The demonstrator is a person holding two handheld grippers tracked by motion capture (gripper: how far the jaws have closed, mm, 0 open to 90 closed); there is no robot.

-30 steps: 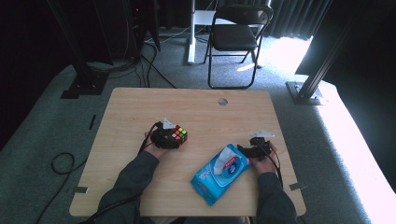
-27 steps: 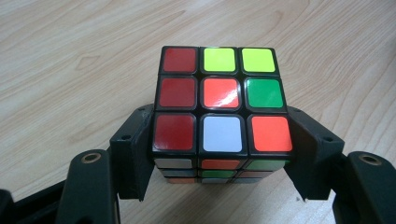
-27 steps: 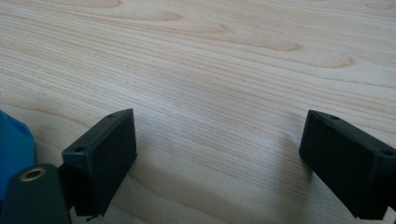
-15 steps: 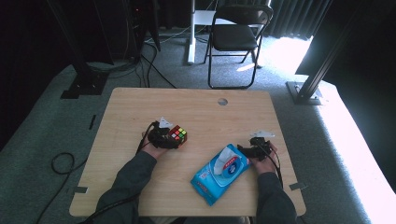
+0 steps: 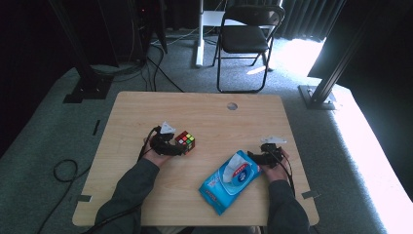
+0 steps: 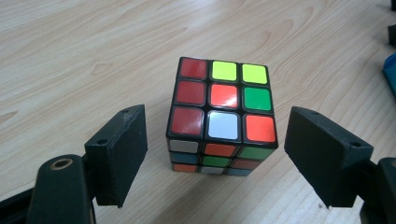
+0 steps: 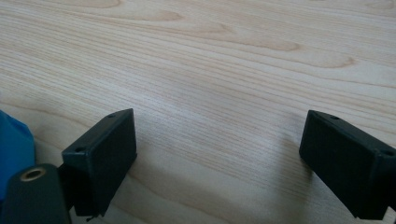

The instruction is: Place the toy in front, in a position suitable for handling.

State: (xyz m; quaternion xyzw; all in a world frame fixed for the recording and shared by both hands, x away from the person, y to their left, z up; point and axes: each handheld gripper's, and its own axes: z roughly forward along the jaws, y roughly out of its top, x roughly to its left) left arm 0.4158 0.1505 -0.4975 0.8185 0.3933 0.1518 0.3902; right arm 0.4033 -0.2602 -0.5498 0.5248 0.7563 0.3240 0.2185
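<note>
Pack (image 5: 229, 181): blue wipes pack, lying flat and slantwise near the table's (image 5: 214, 107) near edge, toward the near right corner. A white oval lid sits on its top face, and a white wipe stands up out of the far end. Its blue edge also shows at the left rim of the right gripper view (image 7: 14, 149).

Right gripper (image 5: 267, 155): just beside the pack's far right end, close to the right edge of the table. The hand (image 5: 274, 171) grips it from the near side, with the forearm coming in over the near edge. In its own view (image 7: 217, 161) the jaws stand wide apart and released, with bare wood between them and nothing held.

Left gripper (image 5: 171, 145): left of the table's middle, well apart from the pack. The hand (image 5: 155, 157) cups it from the near side, and the sleeve runs back toward the near left corner. The grey plate sits on top. In its own view (image 6: 215, 154) the jaws are spread, one on each side of the cube, and neither touches it.

Cube (image 5: 185, 140): scrambled colour cube, resting flat on the table between the left jaws, clear of both (image 6: 222, 114). Its top face shows red, yellow, green, white and orange squares.

Chair (image 5: 246, 36): black folding chair on the carpet beyond the far edge.
</note>
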